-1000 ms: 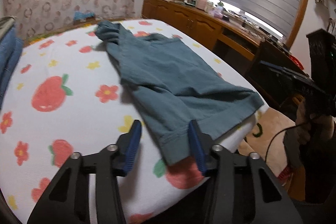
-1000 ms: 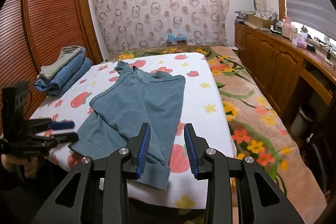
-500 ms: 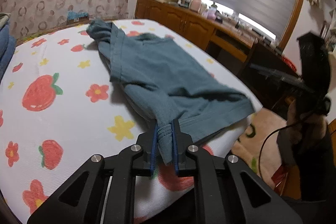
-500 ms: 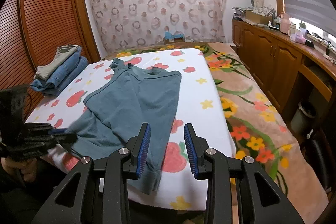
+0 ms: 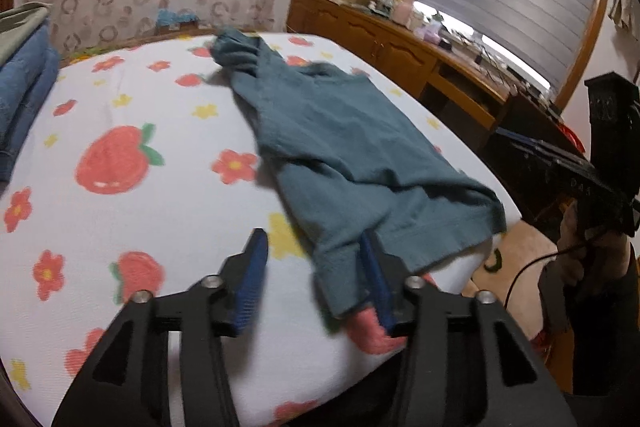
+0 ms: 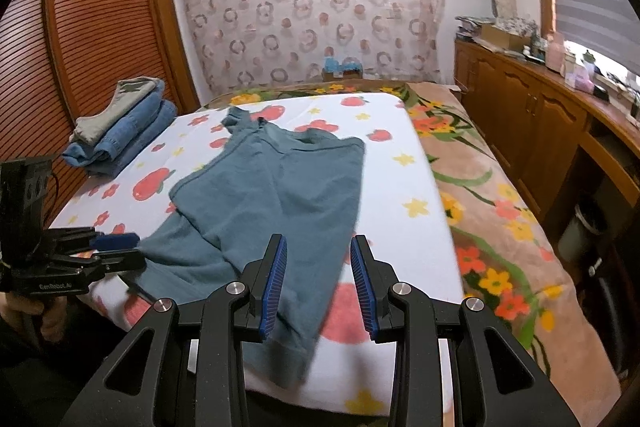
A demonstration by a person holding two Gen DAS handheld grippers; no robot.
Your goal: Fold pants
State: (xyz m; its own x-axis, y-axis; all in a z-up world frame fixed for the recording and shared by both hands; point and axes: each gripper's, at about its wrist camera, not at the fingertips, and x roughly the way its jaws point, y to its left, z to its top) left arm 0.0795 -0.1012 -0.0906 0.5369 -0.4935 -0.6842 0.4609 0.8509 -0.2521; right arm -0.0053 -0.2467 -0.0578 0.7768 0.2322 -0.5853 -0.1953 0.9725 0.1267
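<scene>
**Pants lengthwise on the bed, hems at both grippers**

Pants (image 6: 280,195) in blue-grey cloth lie spread on the fruit-print bed cover (image 6: 404,187); their long axis runs from the bunched waist at the far end down to the two leg hems at the near edge, straight along the line both grippers point. The left gripper (image 5: 316,279) sits at the nearer hem; its jaws are opening, and the hem (image 5: 344,275) lies between them, draped against the right-hand pad but no longer pinched. The right gripper (image 6: 318,283) hovers over the other leg, jaws parted and gripping nothing, the cloth passing beneath its left pad. Judged from this, the left hand is closer to a re-grip, since its hem already sits inside the jaws; the right would have to drop onto the cloth first. Folded jeans (image 6: 120,143) are stacked at the bed's left side, well apart.
</scene>
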